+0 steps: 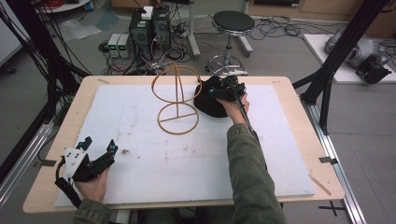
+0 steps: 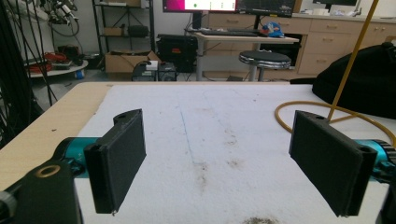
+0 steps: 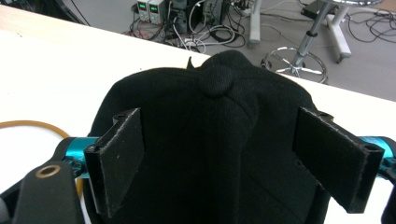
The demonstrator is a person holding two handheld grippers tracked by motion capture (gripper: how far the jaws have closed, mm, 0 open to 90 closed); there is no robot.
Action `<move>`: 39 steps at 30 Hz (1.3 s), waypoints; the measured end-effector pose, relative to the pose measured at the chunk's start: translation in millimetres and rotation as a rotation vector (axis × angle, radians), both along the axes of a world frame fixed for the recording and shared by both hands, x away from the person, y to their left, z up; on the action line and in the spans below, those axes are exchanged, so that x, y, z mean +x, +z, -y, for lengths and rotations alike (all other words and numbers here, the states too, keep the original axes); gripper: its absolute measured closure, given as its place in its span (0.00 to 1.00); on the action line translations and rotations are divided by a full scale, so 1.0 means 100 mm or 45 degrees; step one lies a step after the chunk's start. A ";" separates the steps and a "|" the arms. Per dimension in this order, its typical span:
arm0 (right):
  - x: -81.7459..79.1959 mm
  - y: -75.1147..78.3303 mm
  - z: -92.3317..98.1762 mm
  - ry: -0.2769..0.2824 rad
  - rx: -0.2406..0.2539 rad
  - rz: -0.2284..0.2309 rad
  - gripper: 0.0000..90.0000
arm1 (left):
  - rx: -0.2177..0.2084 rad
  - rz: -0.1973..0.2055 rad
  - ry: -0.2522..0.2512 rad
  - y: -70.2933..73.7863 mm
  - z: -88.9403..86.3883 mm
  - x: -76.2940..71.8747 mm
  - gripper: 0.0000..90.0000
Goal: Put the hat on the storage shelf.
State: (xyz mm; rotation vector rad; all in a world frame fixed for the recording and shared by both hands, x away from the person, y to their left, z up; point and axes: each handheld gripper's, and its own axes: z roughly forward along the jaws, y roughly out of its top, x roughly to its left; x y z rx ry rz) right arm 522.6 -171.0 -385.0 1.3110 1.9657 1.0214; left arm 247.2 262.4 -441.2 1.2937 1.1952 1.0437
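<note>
A black cap (image 1: pixel 208 105) lies at the far middle of the white mat, its crown button (image 3: pixel 215 80) facing my right gripper view. My right gripper (image 1: pixel 229 91) hangs just over the cap, open, its wide jaws on either side of the crown (image 3: pixel 219 158) without pressing it. Just left of the cap stands a yellow wire hat stand (image 1: pixel 177 95), a pole with a round base ring and an upper hoop. Over the near left corner, my left gripper (image 1: pixel 99 143) is open and holds nothing (image 2: pixel 224 154). Far off in that view are the stand's pole (image 2: pixel 350 60) and the cap (image 2: pixel 369 84).
A white foam mat (image 1: pixel 140 158) covers most of the wooden table (image 1: pixel 56 140). Beyond the far edge stand a black stool (image 1: pixel 232 21), computer boxes (image 1: pixel 149 28) and tangled cables. Black frame posts (image 1: pixel 327 74) flank the table on the right.
</note>
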 end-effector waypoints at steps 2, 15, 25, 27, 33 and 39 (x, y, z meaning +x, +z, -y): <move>0.01 -0.01 0.00 0.002 -0.019 -0.005 0.18 | 0.001 -0.001 -0.001 0.00 0.00 0.00 0.21; -0.02 -0.08 0.02 -0.044 0.018 -0.121 0.89 | -0.002 0.004 0.000 0.00 0.00 0.00 0.21; -0.06 -0.07 0.09 -0.041 0.081 -0.124 0.98 | 0.006 0.003 0.000 0.01 0.00 -0.01 0.21; -0.07 -0.07 0.11 -0.043 0.094 -0.121 0.98 | 0.007 0.000 -0.001 0.01 0.00 -0.01 0.21; -0.16 -0.06 0.16 -0.078 0.075 -0.051 0.98 | 0.009 -0.002 0.004 0.00 0.01 0.00 0.21; -0.26 0.03 0.23 -0.091 0.122 0.022 0.98 | 0.017 0.001 -0.008 0.01 0.04 0.00 0.21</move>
